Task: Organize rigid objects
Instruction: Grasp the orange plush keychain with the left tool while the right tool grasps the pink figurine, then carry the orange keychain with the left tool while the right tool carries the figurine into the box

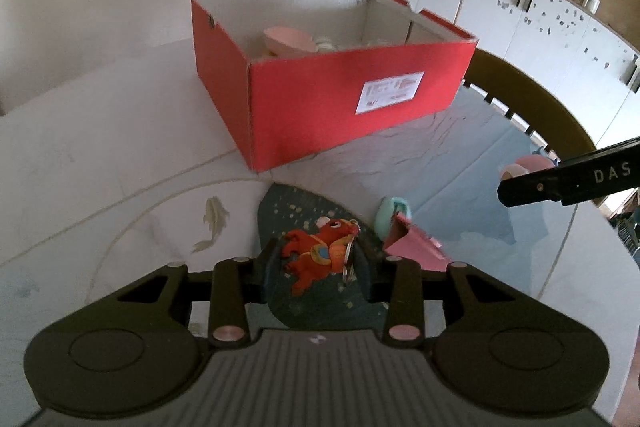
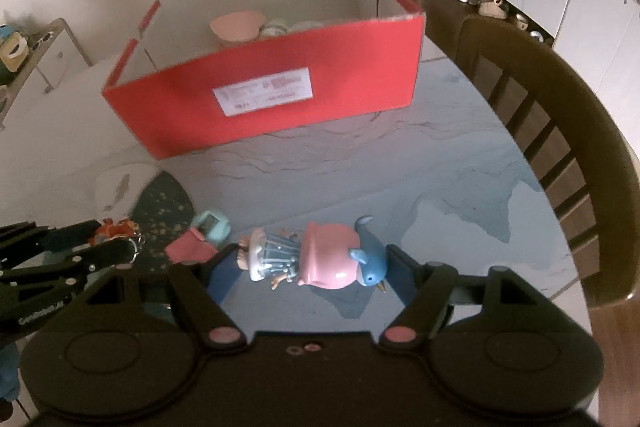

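Observation:
An open red cardboard box (image 1: 352, 95) stands on the table, also in the right wrist view (image 2: 264, 99), with a pink bowl (image 1: 288, 41) and other items inside. My left gripper (image 1: 318, 263) is open around a red toy keychain (image 1: 320, 253) lying on the table. My right gripper (image 2: 308, 263) is open around a lying pink-and-blue figurine (image 2: 320, 261). A teal item (image 1: 394, 215) and a pink folded piece (image 1: 416, 247) lie between the two grippers.
The table has a round edge on the right, with a dark wooden chair (image 2: 560, 131) behind it. White cabinets (image 1: 520, 19) stand further back. A wall rises behind the box.

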`<action>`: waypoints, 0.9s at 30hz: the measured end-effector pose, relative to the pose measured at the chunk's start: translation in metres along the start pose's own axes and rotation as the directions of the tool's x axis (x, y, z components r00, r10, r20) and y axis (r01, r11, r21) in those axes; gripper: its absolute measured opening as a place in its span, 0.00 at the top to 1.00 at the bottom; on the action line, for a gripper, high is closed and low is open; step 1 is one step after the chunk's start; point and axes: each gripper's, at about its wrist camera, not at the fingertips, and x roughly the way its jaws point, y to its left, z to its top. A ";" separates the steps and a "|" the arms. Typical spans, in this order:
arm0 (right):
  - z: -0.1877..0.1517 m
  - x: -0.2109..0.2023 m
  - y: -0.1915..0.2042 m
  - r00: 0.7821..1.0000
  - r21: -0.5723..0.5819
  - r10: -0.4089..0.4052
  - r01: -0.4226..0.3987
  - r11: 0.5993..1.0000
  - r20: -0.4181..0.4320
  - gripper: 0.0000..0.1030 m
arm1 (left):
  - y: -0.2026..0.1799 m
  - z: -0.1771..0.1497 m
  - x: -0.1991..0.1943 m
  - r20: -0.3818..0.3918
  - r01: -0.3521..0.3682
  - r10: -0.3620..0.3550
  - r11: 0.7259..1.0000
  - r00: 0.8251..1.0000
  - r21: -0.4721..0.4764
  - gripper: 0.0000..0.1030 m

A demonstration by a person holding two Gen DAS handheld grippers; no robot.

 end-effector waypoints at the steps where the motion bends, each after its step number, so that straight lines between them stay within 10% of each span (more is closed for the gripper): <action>1: 0.001 -0.005 0.001 1.000 -0.005 0.002 -0.002 1.000 0.009 0.26 | -0.001 0.003 -0.004 0.005 0.002 -0.002 1.000 1.000 0.000 0.64; 27: 0.066 -0.082 0.018 0.987 -0.072 -0.006 0.018 0.997 0.163 0.26 | -0.027 0.110 -0.059 0.151 0.011 -0.021 0.998 0.988 0.068 0.64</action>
